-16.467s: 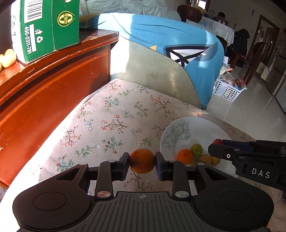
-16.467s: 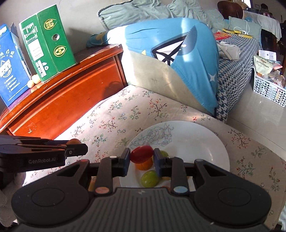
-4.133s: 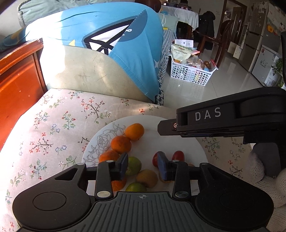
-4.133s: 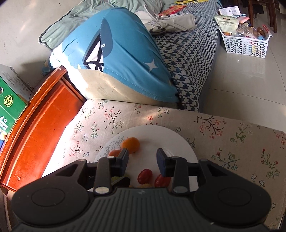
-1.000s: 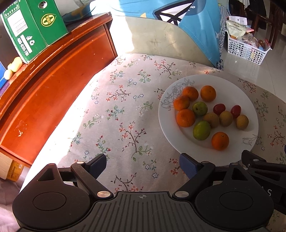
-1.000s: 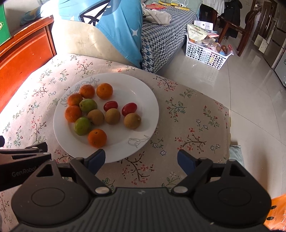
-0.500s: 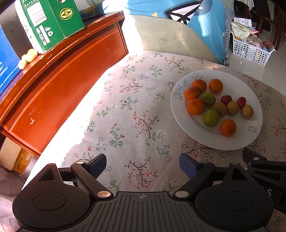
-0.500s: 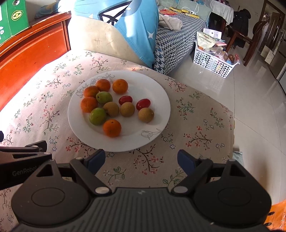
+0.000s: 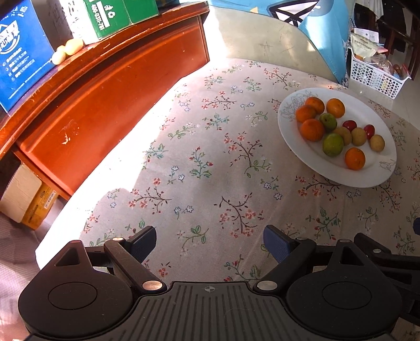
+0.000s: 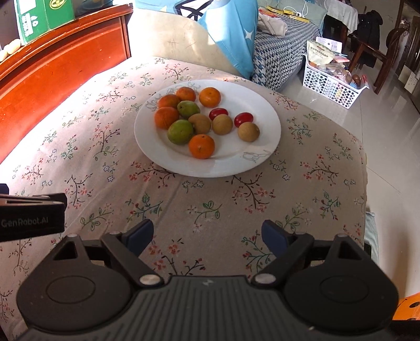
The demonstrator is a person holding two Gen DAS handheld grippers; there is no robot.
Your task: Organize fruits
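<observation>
A white plate sits on the flowered cloth and holds several fruits: oranges, green fruits, brown round ones and two red ones. My right gripper hangs open over bare cloth, well short of the plate's near rim, nothing between its fingers. My left gripper is open too, over the cloth to the left of the plate and nearer than it. Its black body shows at the left edge of the right wrist view.
A red wooden cabinet borders the cloth on the left, with a green box and a blue box on top. A blue and cream cushion lies behind the plate. A white basket stands on the tiled floor at the right.
Both grippers have drawn back from the plate, which now sits farther up in both views. Both stay open and empty. The fruits have not moved.
</observation>
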